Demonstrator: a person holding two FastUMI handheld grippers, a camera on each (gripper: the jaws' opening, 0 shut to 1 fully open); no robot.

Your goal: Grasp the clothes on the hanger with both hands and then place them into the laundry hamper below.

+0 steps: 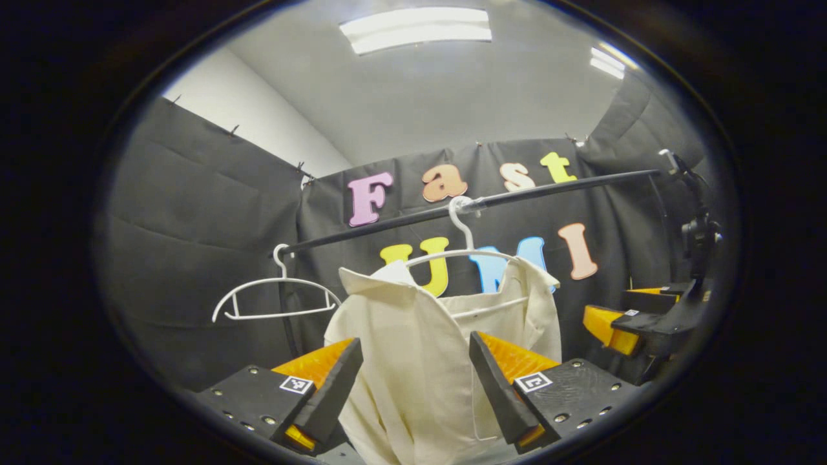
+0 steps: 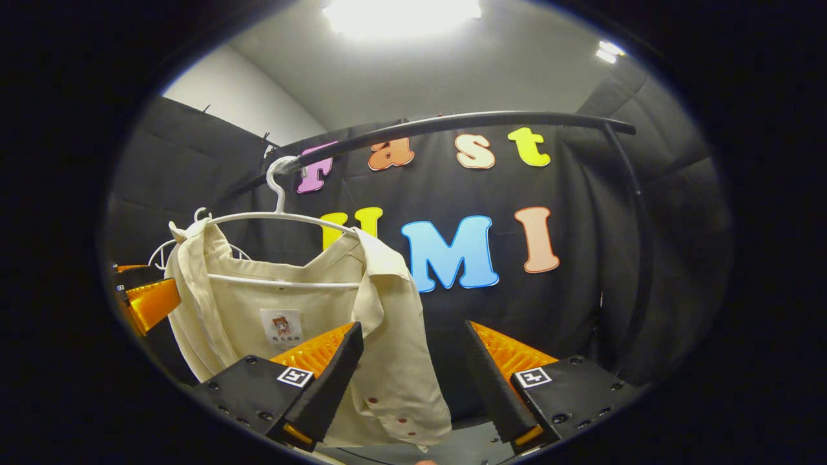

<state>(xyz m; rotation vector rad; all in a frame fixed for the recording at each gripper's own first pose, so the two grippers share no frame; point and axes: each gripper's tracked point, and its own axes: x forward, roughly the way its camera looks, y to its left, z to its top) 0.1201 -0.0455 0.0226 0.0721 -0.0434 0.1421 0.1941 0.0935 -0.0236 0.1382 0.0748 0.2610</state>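
Observation:
A cream shirt (image 1: 413, 361) hangs open on a white hanger (image 1: 462, 248) hooked over a black rail (image 1: 491, 201). My left gripper (image 1: 417, 381) is open in front of the shirt's left front panel, which shows between the fingers; whether they touch it I cannot tell. In the right gripper view the same shirt (image 2: 284, 310) hangs on its hanger (image 2: 278, 213) at the left. My right gripper (image 2: 413, 381) is open, its left finger in front of the shirt's right panel. The other gripper (image 1: 636, 326) shows at the right of the left gripper view, and as the left gripper (image 2: 145, 300) behind the shirt.
A second, bare white hanger (image 1: 274, 300) hangs further left on the rail. The rail's black upright post (image 2: 639, 258) stands at the right. Black cloth walls close in all sides.

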